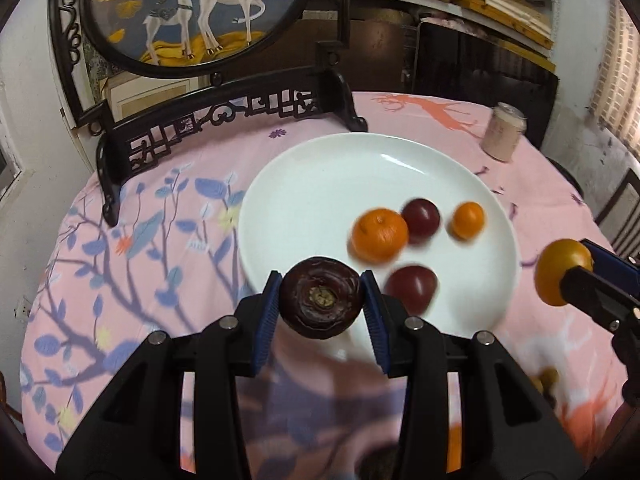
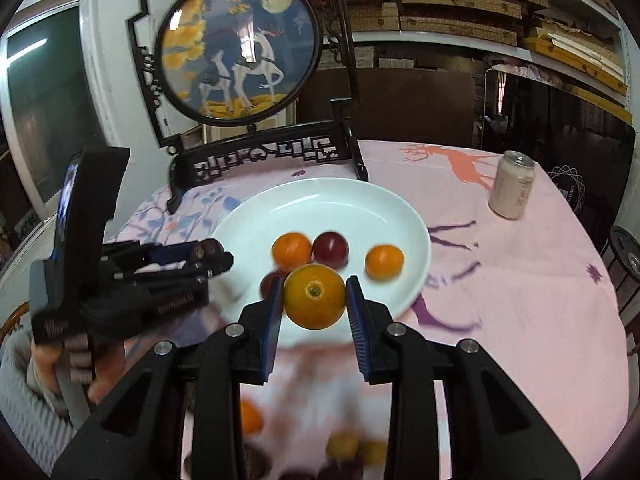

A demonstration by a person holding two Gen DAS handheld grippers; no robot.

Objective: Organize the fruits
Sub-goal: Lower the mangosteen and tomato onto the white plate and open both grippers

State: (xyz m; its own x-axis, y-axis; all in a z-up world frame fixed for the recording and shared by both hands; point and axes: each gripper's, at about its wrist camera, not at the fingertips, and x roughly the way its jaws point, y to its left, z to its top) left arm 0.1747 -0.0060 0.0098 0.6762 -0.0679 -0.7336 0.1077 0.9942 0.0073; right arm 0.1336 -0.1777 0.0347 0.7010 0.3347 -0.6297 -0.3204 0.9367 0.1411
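Note:
A white plate [image 1: 320, 184] [image 2: 320, 208] sits mid-table with two oranges [image 1: 379, 234] [image 2: 291, 249] and two dark red plums [image 1: 420, 216] [image 2: 330, 247] on it. My left gripper [image 1: 322, 300] is shut on a dark purple mangosteen [image 1: 322, 296], held above the plate's near rim; it also shows at left in the right wrist view [image 2: 208, 254]. My right gripper [image 2: 314, 300] is shut on a yellow-orange orange [image 2: 315, 296], held above the plate's near edge; it shows at right in the left wrist view [image 1: 564, 276].
A dark carved stand with a round deer painting [image 2: 240, 52] stands behind the plate. A drink can [image 2: 514, 190] stands at the far right of the pink tablecloth. Several blurred loose fruits [image 2: 348, 446] lie on the cloth near me.

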